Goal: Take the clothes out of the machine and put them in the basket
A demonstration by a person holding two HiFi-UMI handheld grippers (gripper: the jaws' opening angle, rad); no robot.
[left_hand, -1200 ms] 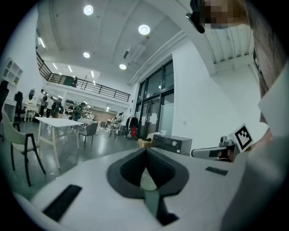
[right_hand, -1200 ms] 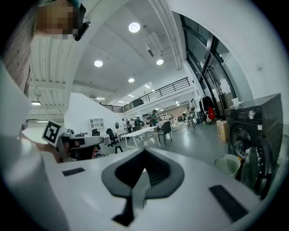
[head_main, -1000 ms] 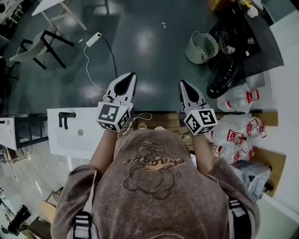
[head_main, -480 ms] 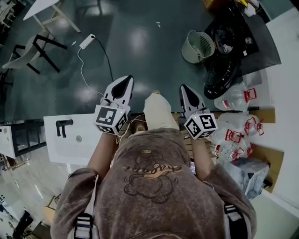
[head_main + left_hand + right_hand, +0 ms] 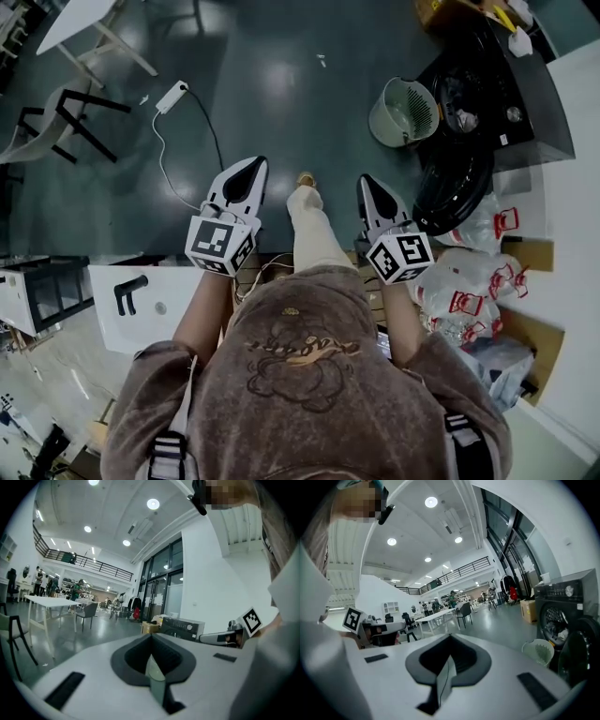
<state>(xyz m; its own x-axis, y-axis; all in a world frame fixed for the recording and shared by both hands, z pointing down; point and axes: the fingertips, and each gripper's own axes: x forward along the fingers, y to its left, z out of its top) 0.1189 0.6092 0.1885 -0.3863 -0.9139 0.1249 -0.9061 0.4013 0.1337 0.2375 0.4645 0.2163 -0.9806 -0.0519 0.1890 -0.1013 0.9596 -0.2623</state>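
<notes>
Clothes [image 5: 555, 626] are seen as a dim, crumpled heap inside the round drum of the black front-loading washing machine [image 5: 511, 94], which stands at the upper right of the head view with its dark round door [image 5: 452, 186] swung open. A pale green perforated plastic basket [image 5: 403, 111] is set on the dark glossy floor [image 5: 281, 75] just beside the machine, on its left in the head view. The white left gripper [image 5: 248, 173], black at its inner pads, is held out in front of the person, and its jaws are shown pressed together with nothing between them. The white right gripper [image 5: 375, 195] is held out beside it, with its jaws likewise pressed together on nothing. Both grippers are kept well apart from the machine and the basket. A leg in light trousers [image 5: 314, 230] is stretched forward between the two grippers. A white power strip [image 5: 173, 94] with its cable is seen lying on the floor at the upper left, and clear plastic bags with red print [image 5: 459, 291] are piled at the right.
</notes>
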